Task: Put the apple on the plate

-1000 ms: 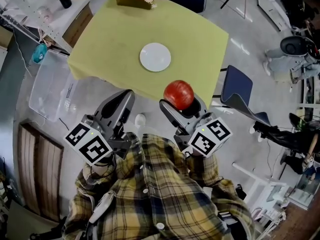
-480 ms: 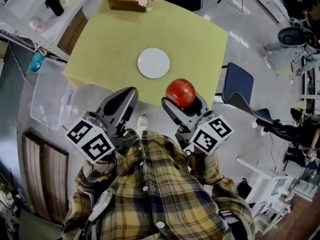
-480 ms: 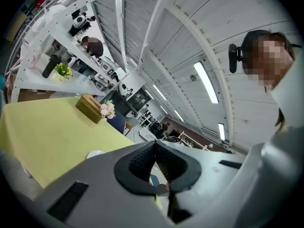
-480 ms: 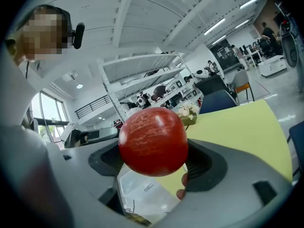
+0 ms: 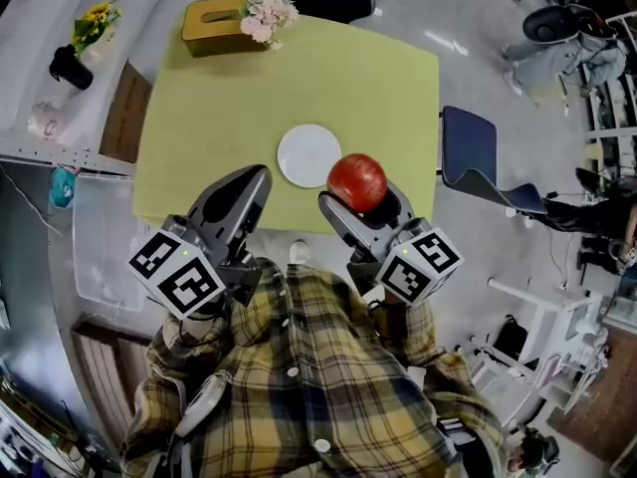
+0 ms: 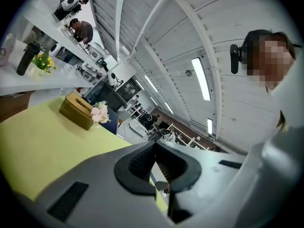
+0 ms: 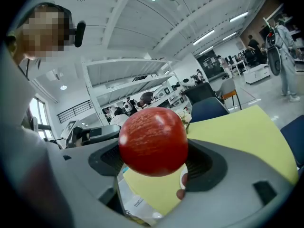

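My right gripper (image 5: 360,199) is shut on a red apple (image 5: 356,181), held in the air over the near edge of the yellow-green table (image 5: 229,88). In the right gripper view the apple (image 7: 153,141) fills the space between the jaws. A white plate (image 5: 307,153) lies on the table just left of the apple. My left gripper (image 5: 241,189) hangs at the table's near edge, left of the plate; in the left gripper view its jaws (image 6: 154,163) are pressed together with nothing between them.
A tan tissue box (image 5: 212,28) and a pink flower bunch (image 5: 266,10) sit at the table's far edge. A dark blue chair (image 5: 468,152) stands at the right of the table, another at the far side. A clear bin (image 5: 95,237) lies on the floor to the left.
Both grippers have come closer to the table with the apple still held; the plate now lies right beside the apple in the head view.
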### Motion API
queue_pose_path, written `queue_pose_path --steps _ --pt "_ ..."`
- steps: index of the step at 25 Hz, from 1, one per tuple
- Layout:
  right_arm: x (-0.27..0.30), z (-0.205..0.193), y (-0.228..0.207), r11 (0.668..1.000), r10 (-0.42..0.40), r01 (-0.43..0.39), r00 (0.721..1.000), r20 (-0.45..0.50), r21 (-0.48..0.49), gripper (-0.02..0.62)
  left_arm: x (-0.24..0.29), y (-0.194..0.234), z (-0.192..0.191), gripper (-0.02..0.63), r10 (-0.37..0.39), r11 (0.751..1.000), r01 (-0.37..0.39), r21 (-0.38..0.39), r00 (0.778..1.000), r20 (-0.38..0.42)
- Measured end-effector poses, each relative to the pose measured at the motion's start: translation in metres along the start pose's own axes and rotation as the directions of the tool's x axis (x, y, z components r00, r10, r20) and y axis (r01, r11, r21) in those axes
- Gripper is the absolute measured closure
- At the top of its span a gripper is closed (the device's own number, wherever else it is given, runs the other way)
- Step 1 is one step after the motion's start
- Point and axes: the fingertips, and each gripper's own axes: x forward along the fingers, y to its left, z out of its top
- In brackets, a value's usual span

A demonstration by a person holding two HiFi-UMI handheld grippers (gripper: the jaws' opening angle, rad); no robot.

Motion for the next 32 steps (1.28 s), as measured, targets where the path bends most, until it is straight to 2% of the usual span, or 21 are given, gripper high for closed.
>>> queue_pose_path --steps 7,15,23,32 --pt "0.033 0.010 -0.003 0.993 -0.116 0.114 0.992 0.046 0.030 0.238 0.023 0.032 0.026 0.598 -0.103 0.995 0.102 -0.015 0.989 -0.102" --pt "0.041 0.010 -0.015 0.965 -0.252 0.243 0.963 0.094 0.104 0.237 0.045 0.045 0.029 0.598 -0.189 0.982 0.186 -0.036 0.953 -0.238" --pt "0.040 0.005 -0.024 0.956 -0.286 0.278 0.955 0.080 0.096 0.237 0.055 0.054 0.014 0.598 -0.191 0.981 0.181 -0.064 0.941 -0.278" --pt "0.028 0.015 -0.040 0.962 -0.265 0.259 0.962 0.062 0.087 0.236 0.068 0.044 0.010 0.598 -0.157 0.987 0.148 -0.055 0.954 -0.255"
